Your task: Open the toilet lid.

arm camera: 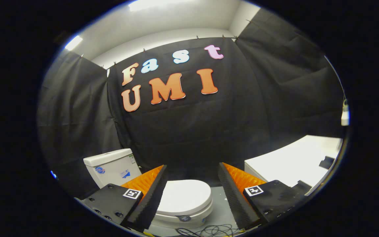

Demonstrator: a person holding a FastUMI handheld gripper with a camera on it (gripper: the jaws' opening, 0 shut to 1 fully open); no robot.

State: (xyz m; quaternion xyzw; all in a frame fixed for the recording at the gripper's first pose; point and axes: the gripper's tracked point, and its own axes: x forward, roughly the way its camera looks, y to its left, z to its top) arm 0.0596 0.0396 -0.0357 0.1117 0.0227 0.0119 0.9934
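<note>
A white toilet stands on the floor below and beyond my fingers, its lid (pixel 184 197) lying flat and closed on the bowl. Its white tank (pixel 110 166) rises behind the left finger, against the black cloth wall. My gripper (pixel 192 169) is open, held above the toilet, with nothing between the two fingers. The left finger (pixel 151 194) has a black ribbed pad and an orange back, and it covers the lid's left side. To the right of the lid is the right finger (pixel 234 194), apart from it.
A white table or counter (pixel 294 161) stands to the right of the toilet with a small dark object (pixel 326 162) on it. Black cables (pixel 206 230) lie on the grey floor in front of the bowl. Black cloth walls close in the space behind.
</note>
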